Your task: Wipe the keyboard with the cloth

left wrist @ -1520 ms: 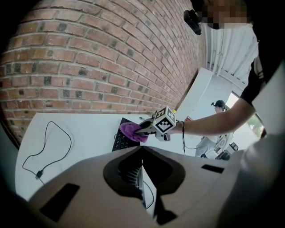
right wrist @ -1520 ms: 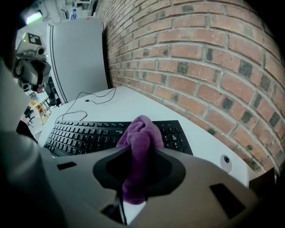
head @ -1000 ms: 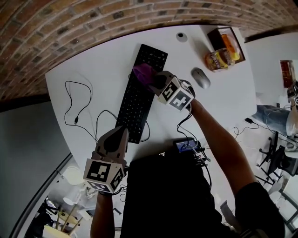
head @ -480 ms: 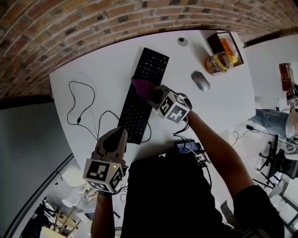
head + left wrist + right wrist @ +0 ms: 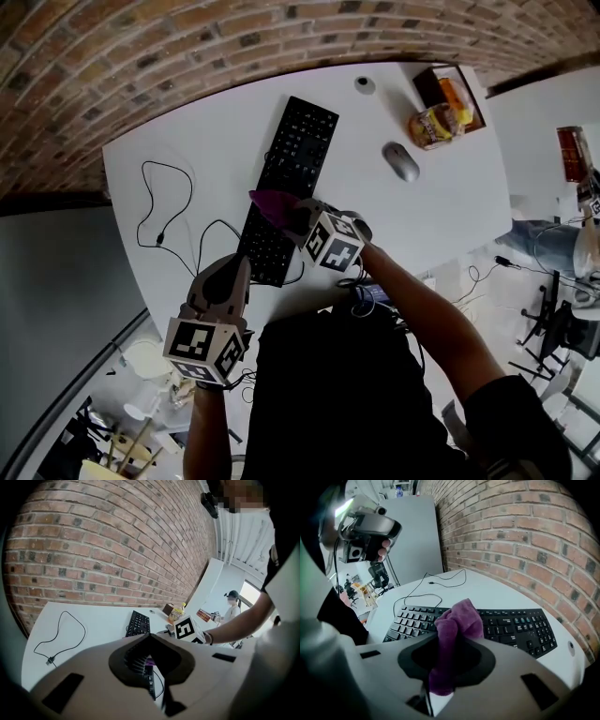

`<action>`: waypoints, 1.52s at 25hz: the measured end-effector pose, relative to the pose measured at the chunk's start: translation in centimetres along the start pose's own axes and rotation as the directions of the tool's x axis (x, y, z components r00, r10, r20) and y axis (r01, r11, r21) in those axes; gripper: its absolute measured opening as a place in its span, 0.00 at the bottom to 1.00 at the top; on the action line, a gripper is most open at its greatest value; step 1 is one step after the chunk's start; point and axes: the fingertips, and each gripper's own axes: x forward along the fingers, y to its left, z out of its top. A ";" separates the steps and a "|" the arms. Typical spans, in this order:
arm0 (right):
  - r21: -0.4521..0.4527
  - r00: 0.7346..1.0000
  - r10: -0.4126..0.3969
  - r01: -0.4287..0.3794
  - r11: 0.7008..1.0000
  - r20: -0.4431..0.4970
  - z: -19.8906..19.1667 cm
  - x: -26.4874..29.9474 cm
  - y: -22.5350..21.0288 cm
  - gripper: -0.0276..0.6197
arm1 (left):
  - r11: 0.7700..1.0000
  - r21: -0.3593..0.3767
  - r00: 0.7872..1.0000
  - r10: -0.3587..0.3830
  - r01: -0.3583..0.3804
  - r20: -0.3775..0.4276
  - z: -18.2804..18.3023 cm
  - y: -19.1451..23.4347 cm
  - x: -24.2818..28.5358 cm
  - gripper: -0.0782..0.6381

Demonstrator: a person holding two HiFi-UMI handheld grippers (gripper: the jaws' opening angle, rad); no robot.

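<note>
While right gripper (image 5: 289,215) clamps cloth (image 5: 270,202) over keyboard (image 5: 300,141), arm outstretched, tilted down.

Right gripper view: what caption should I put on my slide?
Right gripper clamps a purple cloth over the black keyboard.

White table (image 5: 211,131) stands beside a brick wall (image 5: 141,47).

A white table (image 5: 187,131) fills the upper middle of the head view. A black keyboard (image 5: 300,141) lies slantwise at its centre, and a thin black cable (image 5: 142,202) loops at left. Right of the keyboard lies a grey mouse (image 5: 401,161), with a small round thing (image 5: 364,85) near the top edge. At upper right an open box (image 5: 433,82) has a yellow packet (image 5: 433,124) against it
</note>
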 end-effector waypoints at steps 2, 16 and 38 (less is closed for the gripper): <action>0.014 1.000 0.011 -0.011 1.000 0.004 0.0 0.1 0.8 0.19 | 1.000 0.001 1.000 -0.001 0.001 0.003 -0.1 -0.1 -0.1 0.13; 0.023 0.993 0.118 -0.118 0.993 0.014 0.1 0.7 6.8 0.19 | 1.000 0.012 1.000 -0.008 0.008 0.003 -0.2 -0.6 -0.1 0.13; -0.106 0.969 0.245 -0.245 0.964 -0.018 0.2 1.4 14.8 0.19 | 0.999 0.034 0.999 0.013 -0.014 0.038 -0.7 -2.1 -2.0 0.13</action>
